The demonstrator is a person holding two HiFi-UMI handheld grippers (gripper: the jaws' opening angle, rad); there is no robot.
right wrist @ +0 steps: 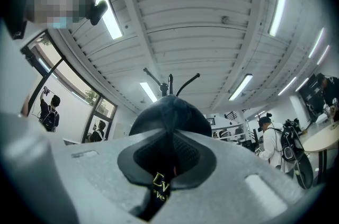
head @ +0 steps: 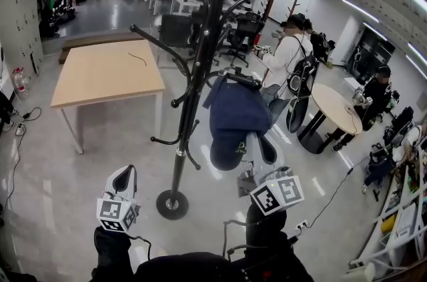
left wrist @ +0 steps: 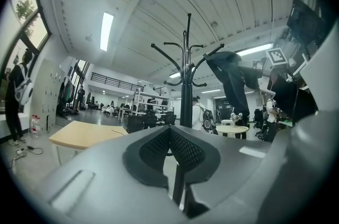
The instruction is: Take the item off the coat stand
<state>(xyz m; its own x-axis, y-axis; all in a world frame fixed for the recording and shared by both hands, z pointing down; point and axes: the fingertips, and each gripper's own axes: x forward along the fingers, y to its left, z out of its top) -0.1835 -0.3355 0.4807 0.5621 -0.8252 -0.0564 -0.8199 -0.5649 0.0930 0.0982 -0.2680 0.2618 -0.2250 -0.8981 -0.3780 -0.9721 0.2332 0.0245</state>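
A black coat stand (head: 192,91) rises from a round base on the floor in the head view. A dark blue cap (head: 233,115) hangs at a hook arm on its right side. My right gripper (head: 259,149) reaches up from below and is shut on the cap's lower edge. In the right gripper view the cap (right wrist: 169,116) fills the space above the jaws, and its fabric with gold lettering is pinched in my right gripper (right wrist: 170,158). My left gripper (head: 125,175) hangs low to the left of the stand, shut (left wrist: 170,137) with nothing in it. From there the stand (left wrist: 186,88) and the cap (left wrist: 230,80) show ahead.
A wooden table (head: 107,74) stands behind the stand to the left. To the right are a round table (head: 333,109) and a standing person with a backpack (head: 288,59). Office chairs (head: 240,31) are behind the stand. Cables run over the floor at the left.
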